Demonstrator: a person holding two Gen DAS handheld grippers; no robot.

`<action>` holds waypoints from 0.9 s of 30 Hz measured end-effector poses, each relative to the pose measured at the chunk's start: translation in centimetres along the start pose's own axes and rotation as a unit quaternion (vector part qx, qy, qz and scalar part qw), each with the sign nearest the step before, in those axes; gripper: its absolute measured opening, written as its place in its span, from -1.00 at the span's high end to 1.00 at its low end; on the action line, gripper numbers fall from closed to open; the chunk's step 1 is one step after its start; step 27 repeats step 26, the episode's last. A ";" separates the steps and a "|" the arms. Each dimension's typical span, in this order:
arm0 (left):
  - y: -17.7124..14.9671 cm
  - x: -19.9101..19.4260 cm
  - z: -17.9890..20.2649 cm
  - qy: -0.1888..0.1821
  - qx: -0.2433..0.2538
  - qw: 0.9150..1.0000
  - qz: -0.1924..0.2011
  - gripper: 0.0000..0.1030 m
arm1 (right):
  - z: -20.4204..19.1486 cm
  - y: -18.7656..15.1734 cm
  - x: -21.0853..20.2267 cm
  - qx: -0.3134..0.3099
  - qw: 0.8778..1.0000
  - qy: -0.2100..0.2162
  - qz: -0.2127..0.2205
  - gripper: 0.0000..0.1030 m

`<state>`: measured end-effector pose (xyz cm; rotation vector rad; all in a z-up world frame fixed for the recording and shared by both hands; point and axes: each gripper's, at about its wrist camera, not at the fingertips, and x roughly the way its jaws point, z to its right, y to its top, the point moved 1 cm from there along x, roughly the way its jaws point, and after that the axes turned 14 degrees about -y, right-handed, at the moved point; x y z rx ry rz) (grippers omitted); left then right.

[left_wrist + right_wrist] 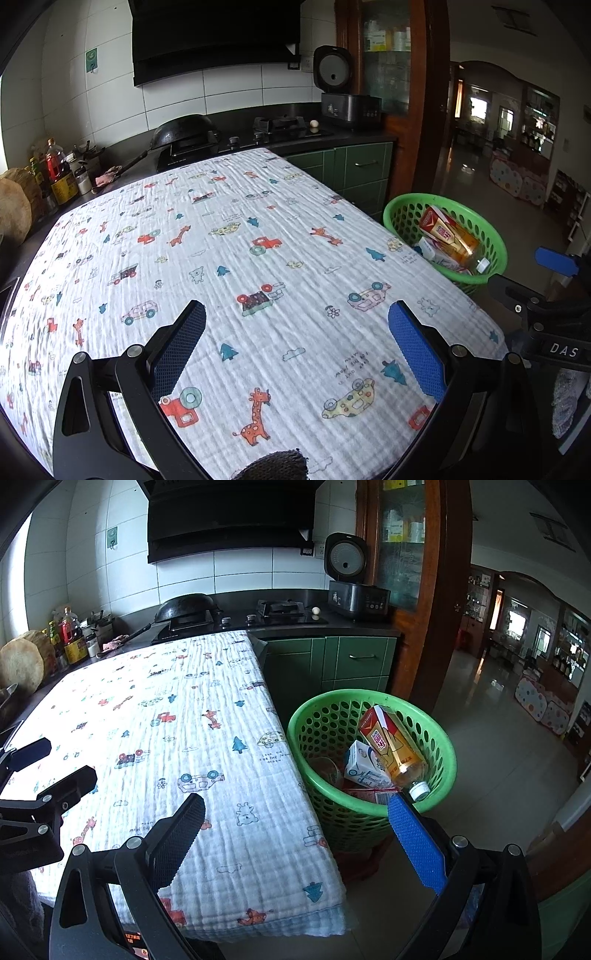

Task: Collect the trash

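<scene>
A green perforated basket (325, 716) stands on the floor at the table's right side; it also shows in the left wrist view (402, 210). Inside lie a tea bottle with a red and yellow label (391, 749), a white milk carton (360, 762), a cup and a red wrapper. My left gripper (297, 314) is open and empty above the patterned tablecloth (240, 258). My right gripper (297, 805) is open and empty over the table's right edge, next to the basket. The left gripper also shows at the left edge of the right wrist view (48, 764).
A black kitchen counter (288, 627) with a stove, a wok (184, 607) and a rice cooker (354, 587) runs behind the table. Sauce bottles (59, 173) and a wooden block stand at the back left. Green cabinets (351, 661) and a wooden door frame are right.
</scene>
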<state>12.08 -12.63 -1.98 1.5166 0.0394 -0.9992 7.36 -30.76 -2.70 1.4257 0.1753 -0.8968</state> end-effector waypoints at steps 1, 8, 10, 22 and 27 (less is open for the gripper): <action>0.0 0.0 0.1 -0.001 0.000 1.000 0.000 -0.90 | 0.0 0.0 0.0 0.000 1.000 -0.001 0.001 -0.87; 0.0 0.0 0.4 -0.003 0.000 1.000 0.001 -0.90 | -0.1 -0.1 -0.1 -0.001 1.000 0.000 0.001 -0.87; 0.0 -0.1 0.3 -0.008 -0.002 1.000 0.004 -0.89 | -0.1 -0.2 -0.2 -0.002 1.000 -0.001 0.001 -0.87; 0.0 -0.3 0.0 -0.006 -0.007 1.000 0.008 -0.90 | -0.6 -0.5 -0.2 -0.004 1.000 0.006 0.001 -0.87; 0.0 -0.4 -0.1 -0.004 -0.008 1.000 0.008 -0.90 | -0.8 -0.5 -0.2 -0.006 1.000 0.008 0.001 -0.87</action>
